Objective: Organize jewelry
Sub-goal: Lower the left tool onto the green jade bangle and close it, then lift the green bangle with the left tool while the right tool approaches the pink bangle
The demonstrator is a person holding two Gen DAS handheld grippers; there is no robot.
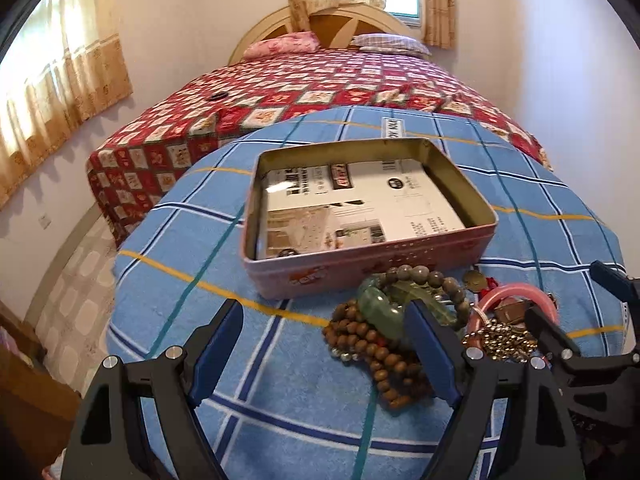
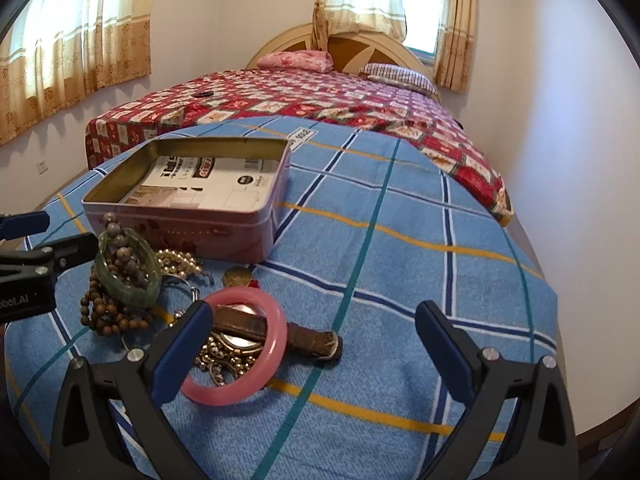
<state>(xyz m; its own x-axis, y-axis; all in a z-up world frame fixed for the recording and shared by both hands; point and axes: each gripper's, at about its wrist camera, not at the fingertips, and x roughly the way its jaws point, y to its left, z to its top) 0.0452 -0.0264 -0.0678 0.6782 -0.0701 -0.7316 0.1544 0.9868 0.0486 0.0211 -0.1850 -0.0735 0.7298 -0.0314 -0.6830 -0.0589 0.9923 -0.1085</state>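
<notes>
Both grippers, left gripper [image 1: 324,348] and right gripper [image 2: 316,356], gape wide and empty over heaped jewelry (pink bangle [image 2: 236,346], green bangle [image 2: 128,268]) before the tin [image 1: 368,256]; tangled beads could drag neighbours.

- A bed [image 1: 320,80] under a red patchwork quilt [image 2: 320,96] fills the room.
- Behind its arched headboard [image 2: 360,46], a sunlit window [image 2: 420,8].
- Beige curtains [image 1: 60,100] hang left of the bed; pale walls [image 2: 560,120] on its right.
</notes>
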